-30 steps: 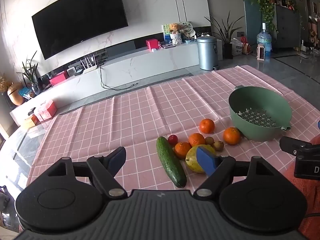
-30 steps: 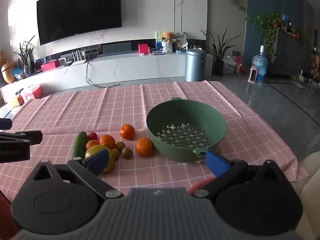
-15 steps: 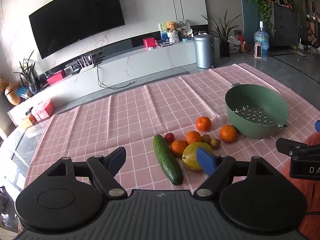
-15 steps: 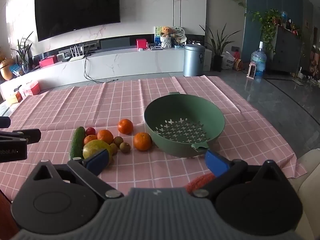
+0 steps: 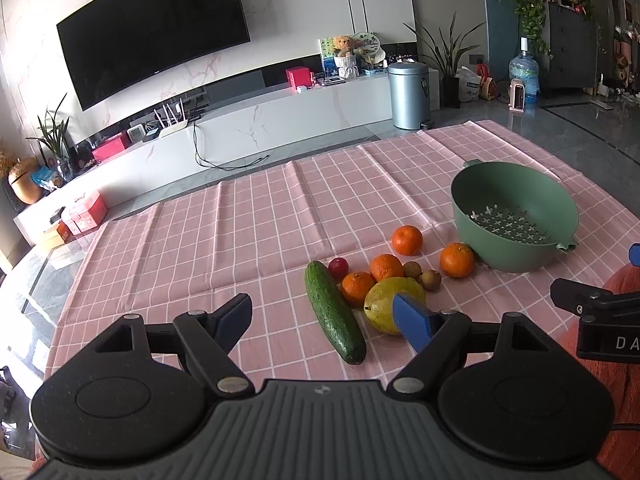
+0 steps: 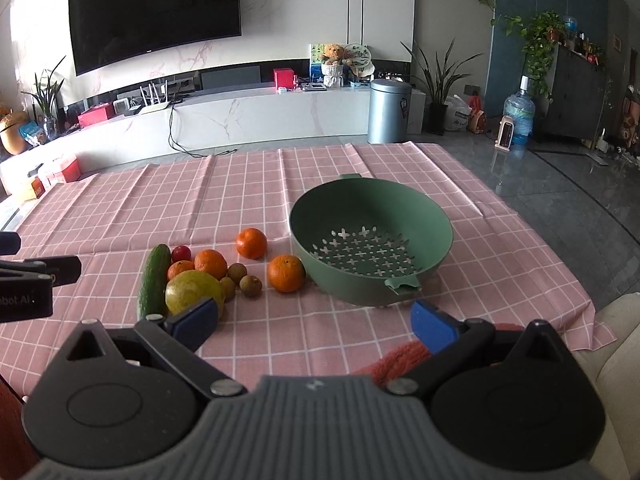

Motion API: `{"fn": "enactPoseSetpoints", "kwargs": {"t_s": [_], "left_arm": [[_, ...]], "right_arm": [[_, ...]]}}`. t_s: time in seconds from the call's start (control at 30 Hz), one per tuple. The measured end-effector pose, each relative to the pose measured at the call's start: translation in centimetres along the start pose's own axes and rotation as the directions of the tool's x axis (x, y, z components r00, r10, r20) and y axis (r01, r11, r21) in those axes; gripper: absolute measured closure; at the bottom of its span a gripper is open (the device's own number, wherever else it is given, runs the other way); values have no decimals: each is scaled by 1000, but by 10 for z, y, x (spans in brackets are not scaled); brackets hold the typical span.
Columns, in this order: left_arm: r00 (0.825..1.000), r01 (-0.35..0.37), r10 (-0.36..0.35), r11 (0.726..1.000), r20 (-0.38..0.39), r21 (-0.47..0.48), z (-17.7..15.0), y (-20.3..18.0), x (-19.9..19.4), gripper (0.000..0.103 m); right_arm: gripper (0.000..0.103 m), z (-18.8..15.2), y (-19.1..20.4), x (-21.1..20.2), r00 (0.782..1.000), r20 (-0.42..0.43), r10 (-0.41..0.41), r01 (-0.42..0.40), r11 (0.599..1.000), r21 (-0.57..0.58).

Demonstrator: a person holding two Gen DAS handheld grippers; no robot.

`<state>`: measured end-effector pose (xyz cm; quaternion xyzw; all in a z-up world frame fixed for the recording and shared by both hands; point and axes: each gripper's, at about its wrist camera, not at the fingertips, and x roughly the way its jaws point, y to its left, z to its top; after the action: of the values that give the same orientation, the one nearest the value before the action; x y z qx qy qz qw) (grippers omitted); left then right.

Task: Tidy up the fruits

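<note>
I hold both grippers back, jaws wide and empty: left gripper [image 5: 324,314] faces the fruit pile [image 5: 394,270], right gripper [image 6: 316,322] faces the empty green colander [image 6: 434,226], ready for sorting.

**Materials and finishes on the table**

A pink checked cloth [image 6: 360,344], matt and creased, covers the table to its edges. The green colander [image 6: 372,236] looks like smooth matt plastic. The oranges [image 6: 286,273] have dimpled, slightly shiny peel. The cucumber [image 5: 334,312] is dark and glossy. The grippers' fingers [image 5: 412,320] carry matt blue pads.
</note>
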<state>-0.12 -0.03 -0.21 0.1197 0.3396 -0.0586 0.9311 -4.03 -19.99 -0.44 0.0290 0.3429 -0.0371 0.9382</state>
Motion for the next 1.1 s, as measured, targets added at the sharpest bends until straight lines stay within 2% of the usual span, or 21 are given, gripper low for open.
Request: {"fn": "enactPoseSetpoints", "kwargs": {"t_s": [1.1], "left_arm": [[1000,7,-6,1000,-26,13,-3,-4,6,9]], "right_arm": [[4,3,1,8,999,-48,7,-7,1000,1]]}}
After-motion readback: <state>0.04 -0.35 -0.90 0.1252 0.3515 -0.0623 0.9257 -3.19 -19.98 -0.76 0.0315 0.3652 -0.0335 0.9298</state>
